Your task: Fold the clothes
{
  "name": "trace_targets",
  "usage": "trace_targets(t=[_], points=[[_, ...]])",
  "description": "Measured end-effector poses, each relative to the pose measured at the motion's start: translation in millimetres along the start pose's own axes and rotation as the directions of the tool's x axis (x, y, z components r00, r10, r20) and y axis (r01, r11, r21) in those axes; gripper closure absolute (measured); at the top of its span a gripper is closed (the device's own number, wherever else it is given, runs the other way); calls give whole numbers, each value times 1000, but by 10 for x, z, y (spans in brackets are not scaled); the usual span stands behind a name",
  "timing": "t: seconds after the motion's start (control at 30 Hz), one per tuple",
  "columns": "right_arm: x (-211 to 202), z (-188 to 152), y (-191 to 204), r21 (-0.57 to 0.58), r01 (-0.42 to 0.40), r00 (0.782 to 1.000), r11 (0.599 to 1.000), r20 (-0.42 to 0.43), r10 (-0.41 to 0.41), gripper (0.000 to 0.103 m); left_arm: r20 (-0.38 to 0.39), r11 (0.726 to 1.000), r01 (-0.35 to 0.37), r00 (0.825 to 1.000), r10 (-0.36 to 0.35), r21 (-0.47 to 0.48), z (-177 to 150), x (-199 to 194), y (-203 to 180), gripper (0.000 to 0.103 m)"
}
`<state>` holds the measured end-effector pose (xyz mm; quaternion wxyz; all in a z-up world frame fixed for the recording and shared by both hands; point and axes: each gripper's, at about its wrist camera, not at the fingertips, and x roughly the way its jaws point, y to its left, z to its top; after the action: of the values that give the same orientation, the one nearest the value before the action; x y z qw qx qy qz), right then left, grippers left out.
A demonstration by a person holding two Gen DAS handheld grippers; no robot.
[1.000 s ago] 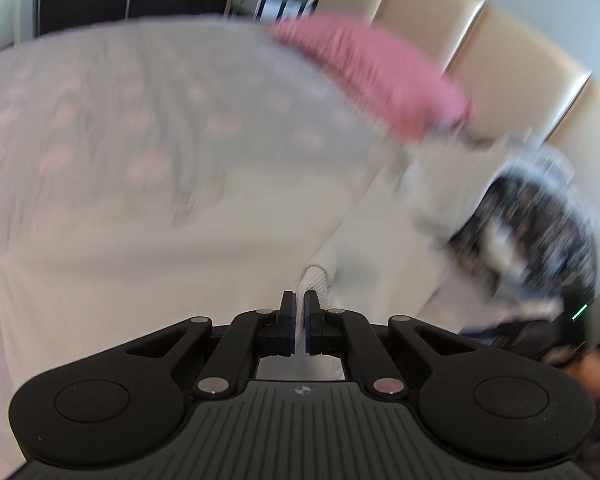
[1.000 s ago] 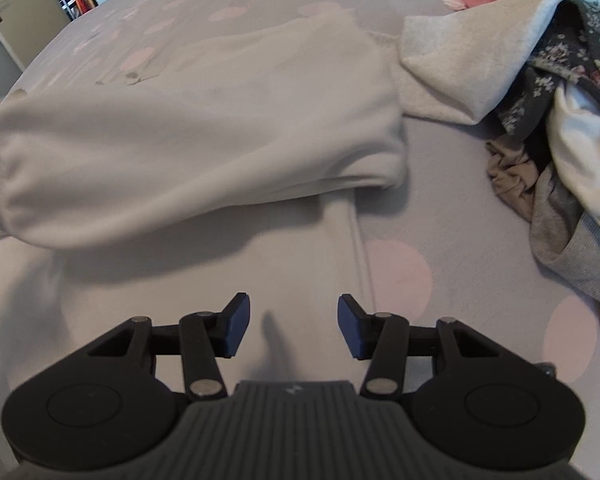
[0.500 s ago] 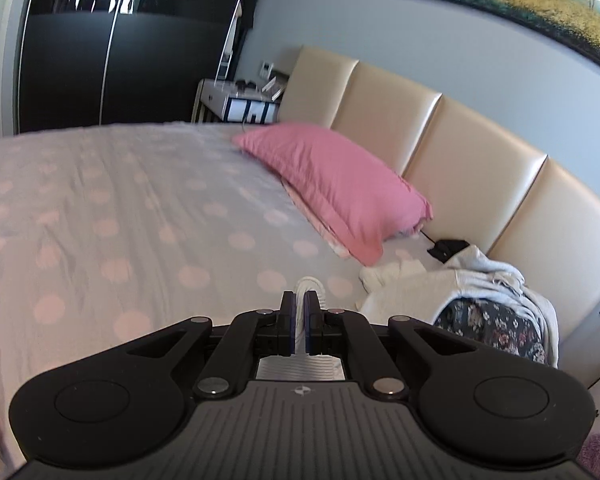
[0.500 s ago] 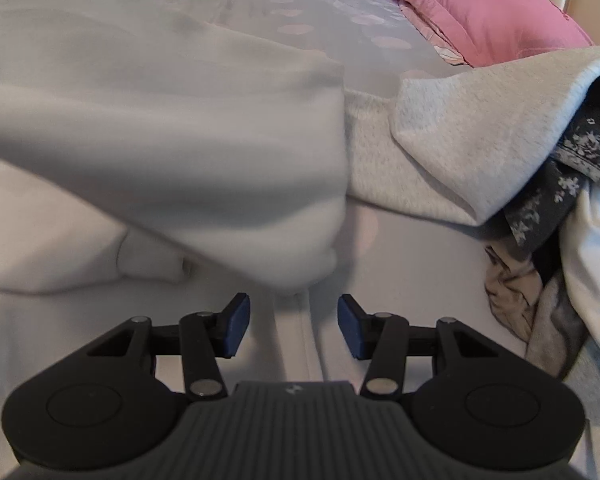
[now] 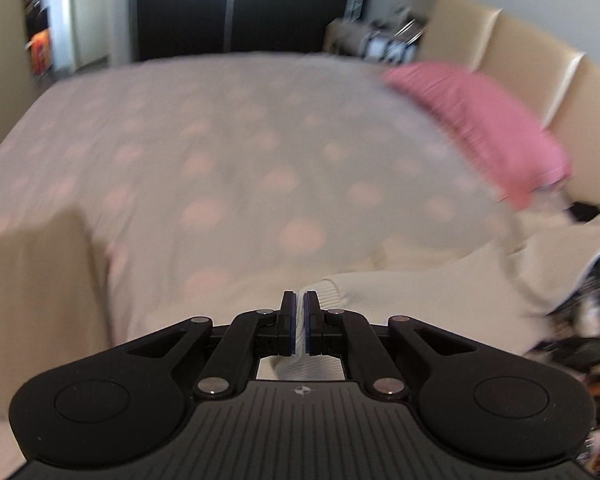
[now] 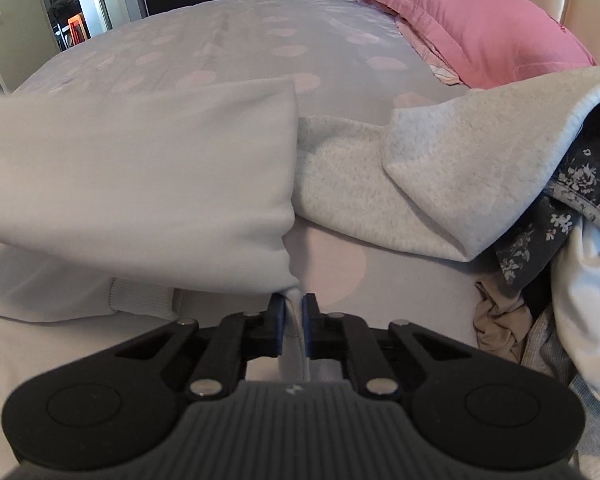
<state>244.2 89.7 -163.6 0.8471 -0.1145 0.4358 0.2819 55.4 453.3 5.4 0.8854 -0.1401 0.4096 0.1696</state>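
We are pinching the white sweater's ribbed cuff [image 5: 329,294] in the left gripper [image 5: 299,322], clenched tight, carrying the sleeve across for the fold. The right gripper [image 6: 293,326] is closing on the sweater [image 6: 140,184] edge, fabric between its jaws. Sweater lying on the bed [image 6: 236,28], laundry pile [image 6: 572,216] at three o'clock.

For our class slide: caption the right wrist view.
Right gripper closing on white sweatshirt edge above dotted bedspread.

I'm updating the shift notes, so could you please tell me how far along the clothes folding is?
Early. No finished fold shows. In hand: the white sweatshirt, its cuff in the left gripper, its edge between the closing right gripper. Left: the clothes pile.
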Motion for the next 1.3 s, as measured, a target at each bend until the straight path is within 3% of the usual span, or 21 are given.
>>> trace_targets(t=[0.23, 0.4, 0.53, 0.63, 0.77, 0.8, 0.93, 0.97, 1.3], points=[[5, -61, 55, -62, 1, 1000, 998, -25, -2, 94, -143, 994, -109, 984, 103, -32, -408, 696, 325, 101], [74, -61, 36, -74, -37, 994, 997, -109, 29, 92, -204, 991, -135, 970, 130, -11, -645, 916, 400, 101], [27, -2, -31, -78, -53, 981, 996, -188, 38, 80, -219, 991, -137, 966, 134, 0, -785, 1009, 426, 101], [-114, 96, -117, -61, -63, 976, 996, -212, 49, 78, -200, 993, -115, 974, 108, -25, -800, 1046, 474, 101], [-296, 410, -161, -39, -72, 982, 997, -175, 64, 63, -181, 995, -85, 981, 74, -52, -809, 1025, 521, 95], [-297, 524, -121, -55, -67, 985, 996, -162, 58, 59, -172, 995, -74, 983, 62, -62, -815, 1001, 540, 92], [-219, 936, 31, -119, -54, 990, 991, -135, 38, 53, -126, 996, -4, 992, -8, -91, -859, 856, 624, 58], [-163, 1018, 51, -116, -50, 990, 992, -136, 34, 53, -124, 996, 2, 992, -13, -84, -881, 828, 634, 56], [398, 1811, 193, 33, -54, 986, 998, -156, 59, 52, -240, 990, 99, 963, -121, -105, -1256, 1087, 643, 56]])
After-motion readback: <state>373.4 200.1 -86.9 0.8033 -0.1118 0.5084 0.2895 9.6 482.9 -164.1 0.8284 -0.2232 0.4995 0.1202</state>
